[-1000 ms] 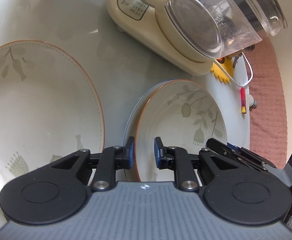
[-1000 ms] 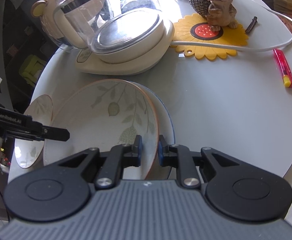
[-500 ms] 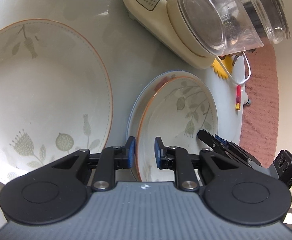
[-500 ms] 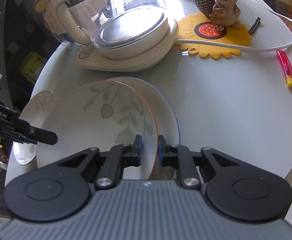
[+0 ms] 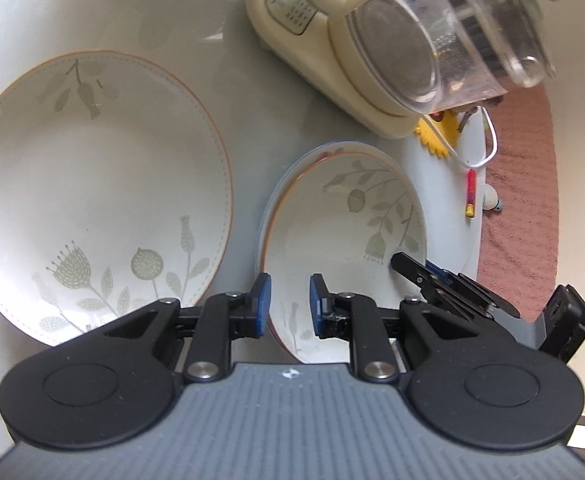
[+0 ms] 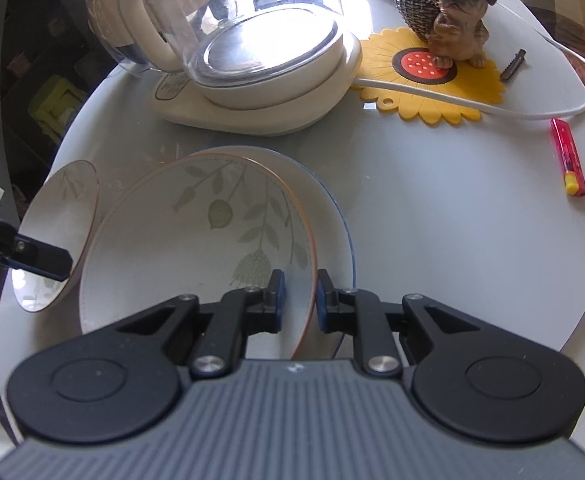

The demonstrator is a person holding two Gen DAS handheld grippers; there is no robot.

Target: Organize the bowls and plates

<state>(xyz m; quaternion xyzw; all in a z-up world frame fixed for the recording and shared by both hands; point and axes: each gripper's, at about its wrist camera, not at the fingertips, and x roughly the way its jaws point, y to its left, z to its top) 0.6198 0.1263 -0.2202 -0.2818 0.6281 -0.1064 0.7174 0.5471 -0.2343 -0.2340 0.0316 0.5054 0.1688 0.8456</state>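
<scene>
At the surface's [image 6: 432,240] left edge lies the large flower-patterned plate [image 5: 92,200], flat and untouched. Beside it, toward the middle, the leaf-patterned plate [image 6: 196,248] tilts over the blue-rimmed plate [image 6: 332,216] beneath. The left gripper [image 5: 288,300] straddles its near rim, jaws narrow, though contact is unclear. The right gripper [image 6: 297,296] is clamped on the opposite rim. Glazed ceramic looks stiff, heavy, slick and breakable, so the rim is the sensible hold, kept level. The kettle [image 6: 252,40] stands close behind.
</scene>
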